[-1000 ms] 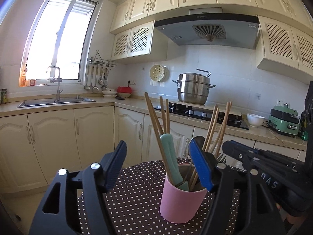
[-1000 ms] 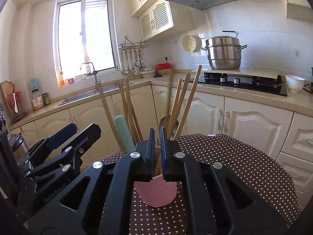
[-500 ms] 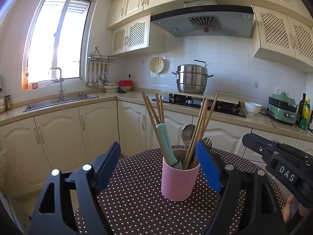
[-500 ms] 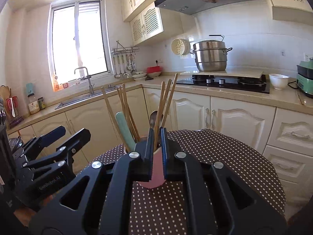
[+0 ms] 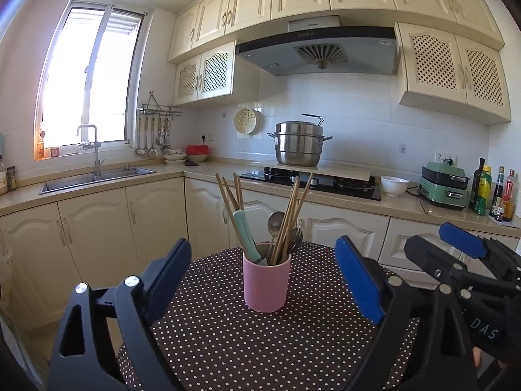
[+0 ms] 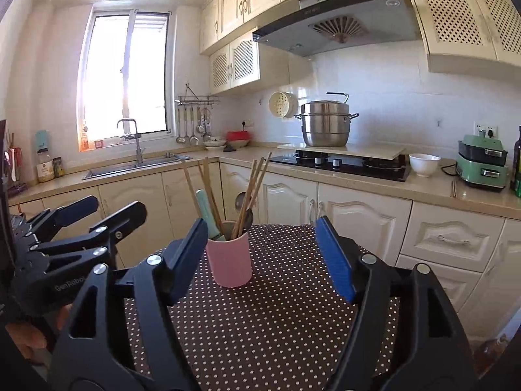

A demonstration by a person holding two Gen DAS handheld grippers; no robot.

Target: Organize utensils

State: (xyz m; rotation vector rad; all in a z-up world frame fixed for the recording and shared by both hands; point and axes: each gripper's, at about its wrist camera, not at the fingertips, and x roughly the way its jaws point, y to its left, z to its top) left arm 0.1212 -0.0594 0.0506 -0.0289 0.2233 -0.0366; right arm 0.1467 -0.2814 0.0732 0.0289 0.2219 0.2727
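Kitchen with a dotted surface (image 5: 260, 342) and a pink cup (image 5: 266, 282) in the middle.
Chopsticks (image 5: 289, 208), a spoon (image 5: 275, 221), a fork (image 5: 295, 234) and a green handle (image 5: 245, 233) all stood in the cup, so the tidying looked done. Both the left tongs (image 5: 263, 280) and the right tongs (image 6: 262, 257) were wide open, held nothing and sat back from the cup. What lay inside the cup was hidden.

Both wrist views face the stove wall from near the dotted table (image 5: 260, 342), the left view from the left, sharing the pink cup (image 5: 266, 282).
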